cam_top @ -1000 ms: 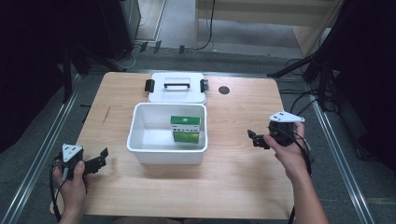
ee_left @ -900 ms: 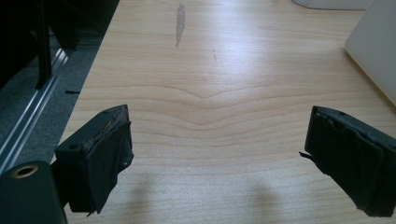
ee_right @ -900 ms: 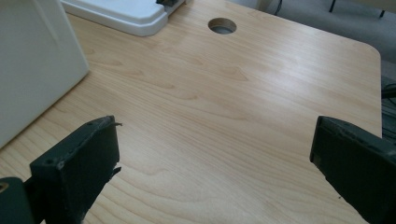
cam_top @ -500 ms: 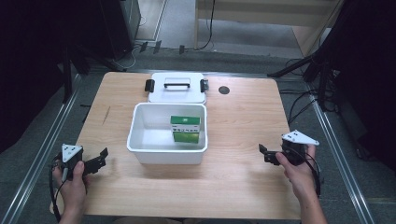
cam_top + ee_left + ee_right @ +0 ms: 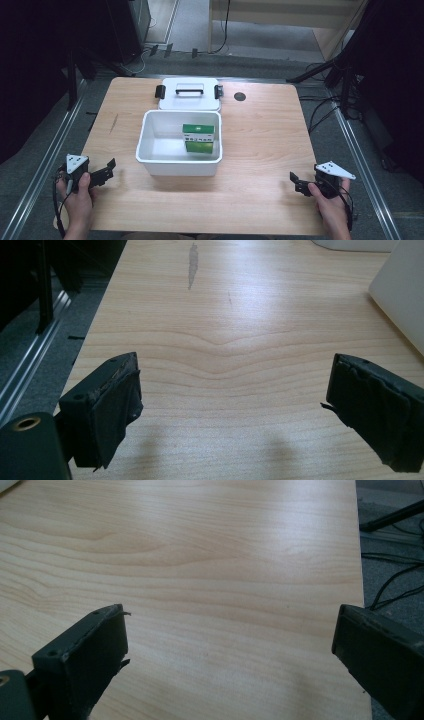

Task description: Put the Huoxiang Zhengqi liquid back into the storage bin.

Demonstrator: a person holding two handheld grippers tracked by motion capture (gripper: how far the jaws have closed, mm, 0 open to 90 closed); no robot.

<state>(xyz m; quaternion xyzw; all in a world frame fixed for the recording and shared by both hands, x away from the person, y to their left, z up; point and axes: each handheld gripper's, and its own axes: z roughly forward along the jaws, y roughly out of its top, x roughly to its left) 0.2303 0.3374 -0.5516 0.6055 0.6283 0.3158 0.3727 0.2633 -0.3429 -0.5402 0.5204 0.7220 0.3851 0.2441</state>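
Note:
A white open bin (image 5: 150,150) stands mid-table with two green boxes (image 5: 199,138) inside it, toward its right side. Behind the bin lies its white lid (image 5: 189,93) with a black handle and black side clips. My left gripper (image 5: 105,171) rests at the table's near left edge, jaws wide open over bare wood (image 5: 230,390), and a corner of the bin (image 5: 402,290) shows at upper right in its view. At the near right corner my right gripper (image 5: 297,182) is open too, nothing between its jaws (image 5: 230,645).
A small black round disc (image 5: 240,96) sits on the table right of the lid. Metal rails run along both sides of the table, and cables lie on the floor at right. Dark stands and furniture ring the far side.
My right gripper has drawn back from beside the bin toward the near right corner of the table. The left gripper has stayed where it was.

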